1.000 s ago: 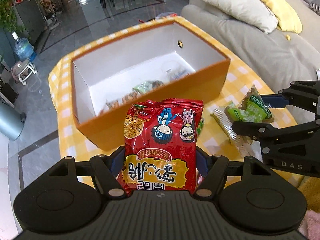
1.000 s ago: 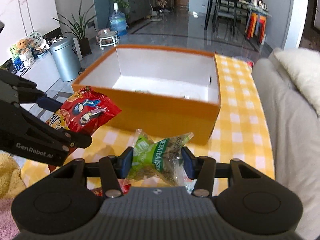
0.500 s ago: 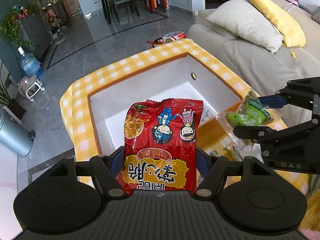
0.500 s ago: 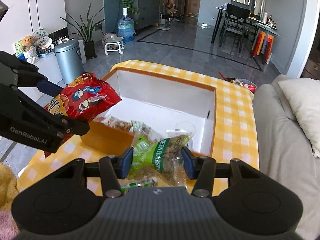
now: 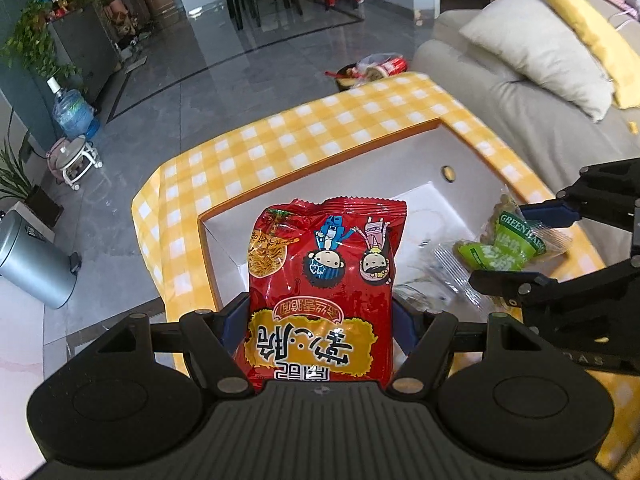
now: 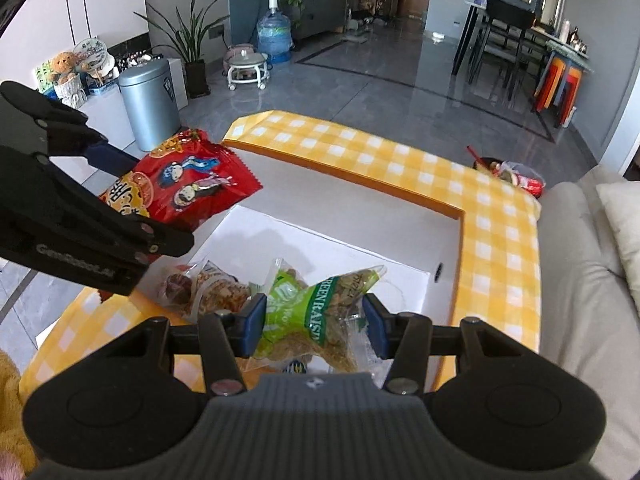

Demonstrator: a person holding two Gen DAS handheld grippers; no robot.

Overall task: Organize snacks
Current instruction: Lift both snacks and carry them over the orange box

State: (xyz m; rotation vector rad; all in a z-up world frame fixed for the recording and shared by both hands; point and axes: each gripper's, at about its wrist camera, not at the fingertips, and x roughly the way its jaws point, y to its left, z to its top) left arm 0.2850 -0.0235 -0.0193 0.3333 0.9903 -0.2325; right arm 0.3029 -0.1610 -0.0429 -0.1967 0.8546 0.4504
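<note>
step: we're carrying both packs over the box (image 6: 460, 216) | left gripper (image 5: 320, 320) clamps red bag (image 5: 326, 280) | right gripper (image 6: 314, 330) clamps green pack (image 6: 316, 312) | next: we lower, release inside, clear of the snacks (image 6: 208, 288) there

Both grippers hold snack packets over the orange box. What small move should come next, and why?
Probably open both grippers to drop the packets. The left gripper grips the red noodle snack bag and the right gripper the green raisin packet, both over the orange box, where other snacks already lie.
</note>
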